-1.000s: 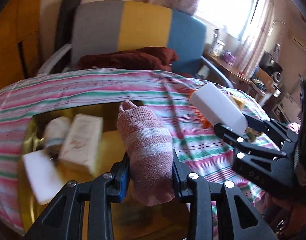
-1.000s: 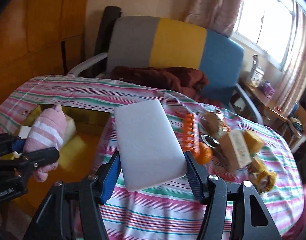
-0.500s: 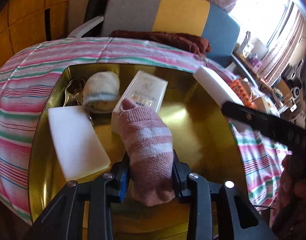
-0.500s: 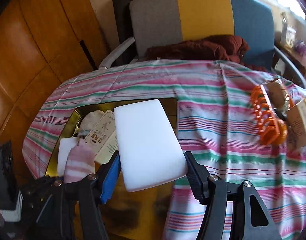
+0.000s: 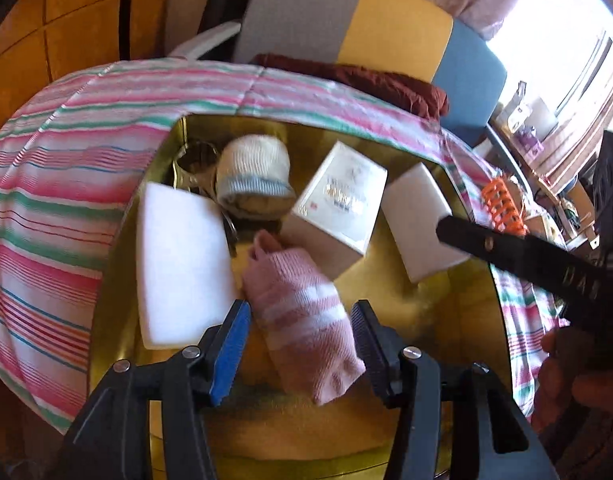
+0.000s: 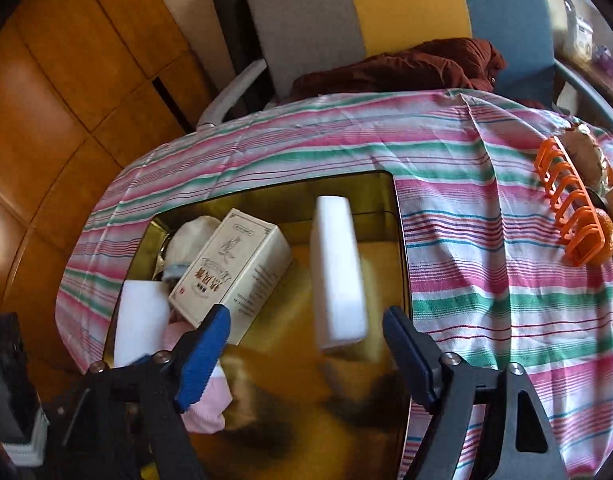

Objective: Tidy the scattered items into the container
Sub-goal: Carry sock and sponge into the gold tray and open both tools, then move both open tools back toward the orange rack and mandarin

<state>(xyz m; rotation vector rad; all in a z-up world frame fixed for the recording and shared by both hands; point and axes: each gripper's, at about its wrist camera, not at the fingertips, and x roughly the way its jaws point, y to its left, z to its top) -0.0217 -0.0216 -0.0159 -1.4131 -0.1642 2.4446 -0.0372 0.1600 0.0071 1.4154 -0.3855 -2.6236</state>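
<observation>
Left gripper (image 5: 300,334) jaws opening; the pink striped sock (image 5: 302,320) lies between the blue pads (image 5: 231,346), gaps visible on both sides, so not pinched. Sock rests on the floor of the gold tin container (image 5: 118,264), toward its near edge. Right gripper (image 6: 306,344) jaws also opening; the white foam block (image 6: 337,270) sits between and beyond the pads (image 6: 204,354), clear of both, on its edge and tilted, near the tin's (image 6: 400,248) right wall. Just left of the sock in the left wrist view, a second white foam block (image 5: 182,264) lies flat along the tin's left wall. Past the sock, a cream printed carton (image 5: 338,208) rests tilted mid-tin, touching the sock's toe. Behind it, a rolled white sock with blue cuff (image 5: 254,176) in the far left corner, next to something metallic I can't identify. The tin sits on a striped cloth (image 6: 486,280); an orange plastic rack (image 6: 574,216) and other blurred items remain out at the cloth's right edge. A multicoloured chair (image 6: 346,12) with a maroon garment (image 6: 406,68) stands beyond the far edge.
</observation>
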